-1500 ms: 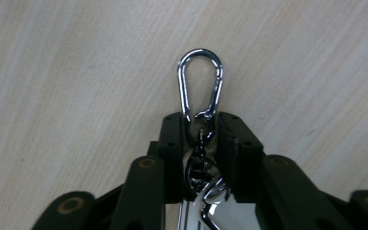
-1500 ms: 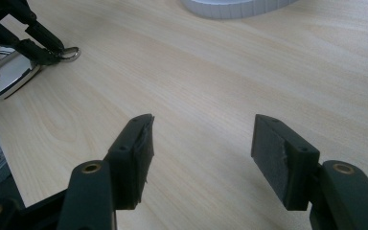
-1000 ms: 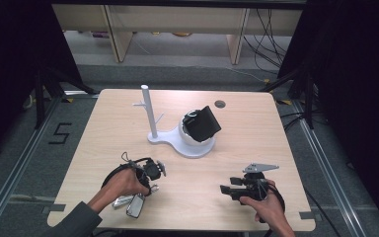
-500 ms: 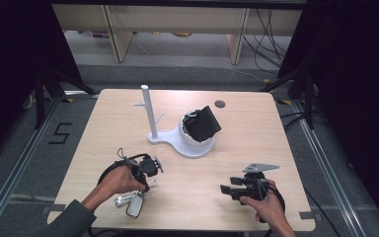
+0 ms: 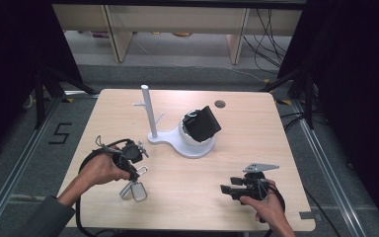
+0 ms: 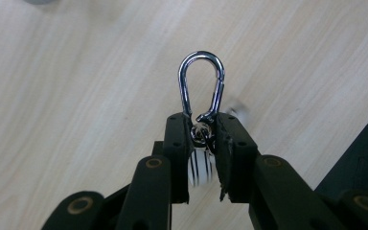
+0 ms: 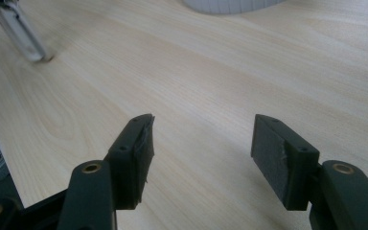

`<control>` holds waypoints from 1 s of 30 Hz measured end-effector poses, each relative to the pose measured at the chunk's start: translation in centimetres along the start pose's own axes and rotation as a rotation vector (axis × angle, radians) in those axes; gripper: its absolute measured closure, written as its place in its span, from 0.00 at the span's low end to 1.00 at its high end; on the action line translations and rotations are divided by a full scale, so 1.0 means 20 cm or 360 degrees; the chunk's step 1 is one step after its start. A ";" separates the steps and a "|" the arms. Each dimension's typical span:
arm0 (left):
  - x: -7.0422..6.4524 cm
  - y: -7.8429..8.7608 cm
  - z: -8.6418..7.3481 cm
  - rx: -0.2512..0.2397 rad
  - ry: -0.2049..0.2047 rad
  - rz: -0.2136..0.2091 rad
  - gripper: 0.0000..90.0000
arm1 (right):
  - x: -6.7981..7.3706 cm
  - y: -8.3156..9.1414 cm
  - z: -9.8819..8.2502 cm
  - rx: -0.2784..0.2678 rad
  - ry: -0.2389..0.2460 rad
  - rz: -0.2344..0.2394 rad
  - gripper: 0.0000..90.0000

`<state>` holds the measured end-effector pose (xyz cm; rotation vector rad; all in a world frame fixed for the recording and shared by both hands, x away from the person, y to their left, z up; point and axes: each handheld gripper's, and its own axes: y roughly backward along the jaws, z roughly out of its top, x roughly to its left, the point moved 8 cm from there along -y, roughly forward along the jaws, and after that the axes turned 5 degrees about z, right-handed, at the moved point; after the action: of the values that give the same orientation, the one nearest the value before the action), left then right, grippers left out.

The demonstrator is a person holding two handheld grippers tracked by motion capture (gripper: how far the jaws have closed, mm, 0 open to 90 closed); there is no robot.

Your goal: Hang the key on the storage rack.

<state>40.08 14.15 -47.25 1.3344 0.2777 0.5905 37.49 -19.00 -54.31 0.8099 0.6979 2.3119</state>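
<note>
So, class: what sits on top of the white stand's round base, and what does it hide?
A black, tilted box-shaped object sits on the round base of the white stand. It covers the white dome's top, so whatever lies beneath it cannot be seen.

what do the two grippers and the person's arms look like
Both grippers, left gripper and right gripper, are black, with two flat black jaws on linked bars pinned by brass-coloured rivets. The right one carries a grey three-cornered plate on top. A black cable loops from the left one. The left forearm wears a grey sleeve.
</note>
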 end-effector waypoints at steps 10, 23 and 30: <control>0.16 0.17 -0.03 -0.0010 0.0086 0.0071 0.84 | 0.00 0.00 0.00 -0.0022 0.0000 0.0020 0.46; 0.32 0.36 0.01 -0.0028 0.0134 0.0169 0.84 | 0.00 0.00 0.00 -0.0009 -0.0043 0.0004 0.46; 0.39 0.44 0.06 -0.0069 0.0196 0.0156 0.84 | 0.01 0.00 0.00 -0.0003 -0.0039 0.0007 0.46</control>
<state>45.00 18.53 -37.46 1.2775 0.2992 0.7585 37.37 -18.97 -54.24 0.8379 0.6841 2.3025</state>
